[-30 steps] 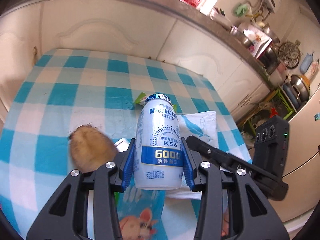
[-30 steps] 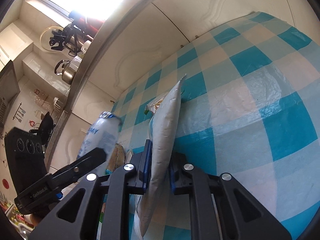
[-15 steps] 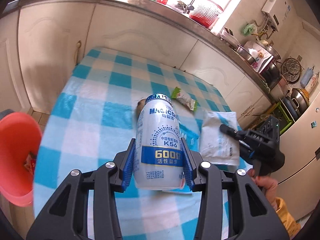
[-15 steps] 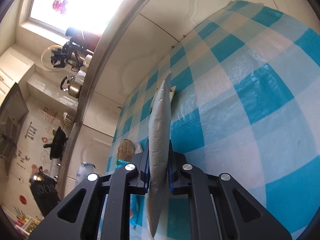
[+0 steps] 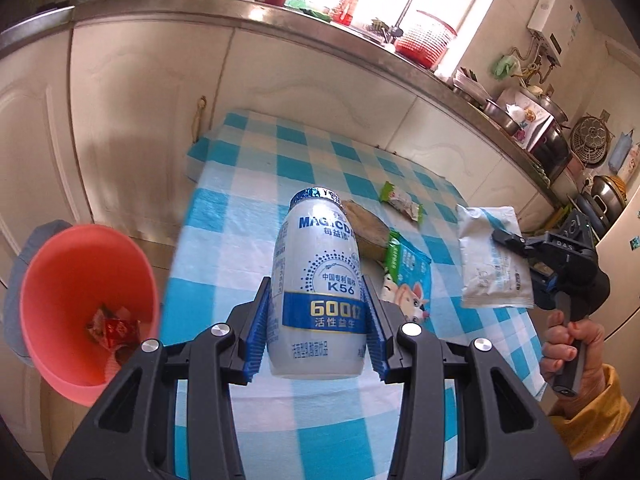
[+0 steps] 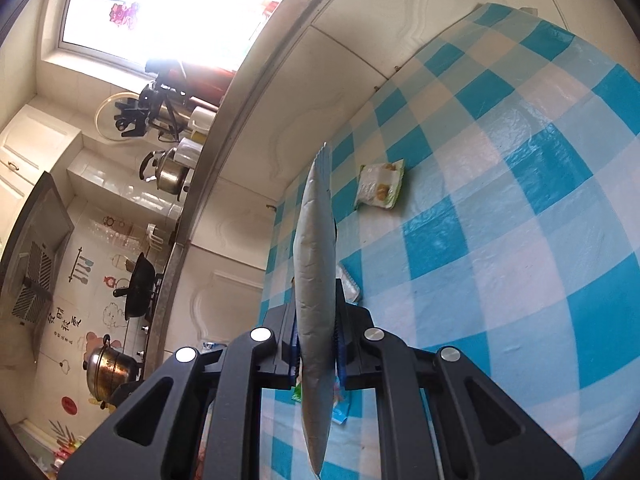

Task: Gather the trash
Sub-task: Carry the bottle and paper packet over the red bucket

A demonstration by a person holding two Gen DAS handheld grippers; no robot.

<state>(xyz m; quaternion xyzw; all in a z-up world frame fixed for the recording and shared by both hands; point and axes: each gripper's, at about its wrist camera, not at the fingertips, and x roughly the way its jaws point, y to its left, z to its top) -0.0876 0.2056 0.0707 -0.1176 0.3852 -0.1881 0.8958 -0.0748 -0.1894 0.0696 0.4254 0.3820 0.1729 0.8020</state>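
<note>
Pulled back and up from the checkered table [image 5: 224, 216] since a second ago, pink bin [image 5: 86, 312] now in view low left. Left gripper [image 5: 316, 320] clamped on white bottle [image 5: 318, 288], upright, held above table's near edge. Right gripper [image 6: 316, 344] pinching white pouch [image 6: 314, 280] edge-on, lifted clear of cloth. Green wrapper [image 6: 380, 186], brown item [image 5: 366, 230], blue packet [image 5: 408, 276] left lying on table.

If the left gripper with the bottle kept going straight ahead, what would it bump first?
Probably the brown flat thing on the checked table, just past the bottle in the left gripper; depth is unclear.
</note>
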